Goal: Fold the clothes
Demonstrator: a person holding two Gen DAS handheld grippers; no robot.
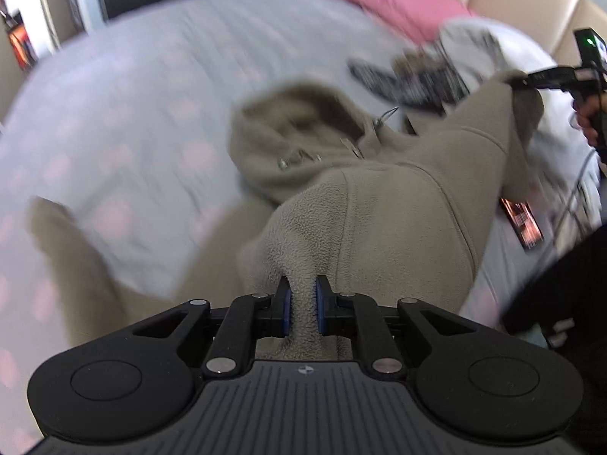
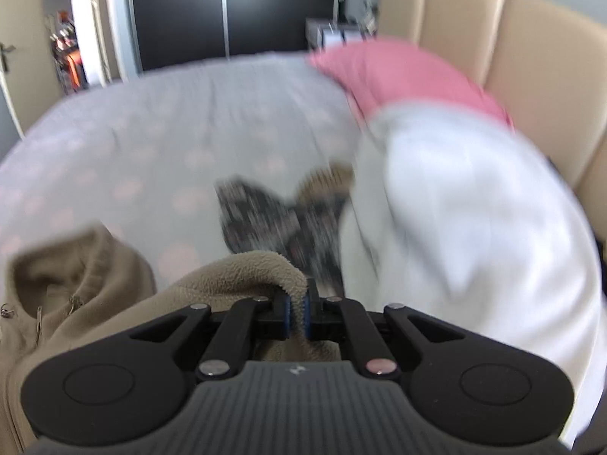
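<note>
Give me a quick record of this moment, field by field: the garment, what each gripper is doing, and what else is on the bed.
garment: beige fleece hoodie, hood lying on the bed
left gripper: shut on hoodie fabric
right gripper: shut on a hoodie edge
surface: grey bedspread with pale pink spots
nearby: pink pillow, white bedding, dark patterned cloth
image quality: motion blur

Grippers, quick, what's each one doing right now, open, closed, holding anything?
Left gripper: closed on a bunched fold of the beige fleece hoodie.
Right gripper: closed on another edge of the same hoodie.
</note>
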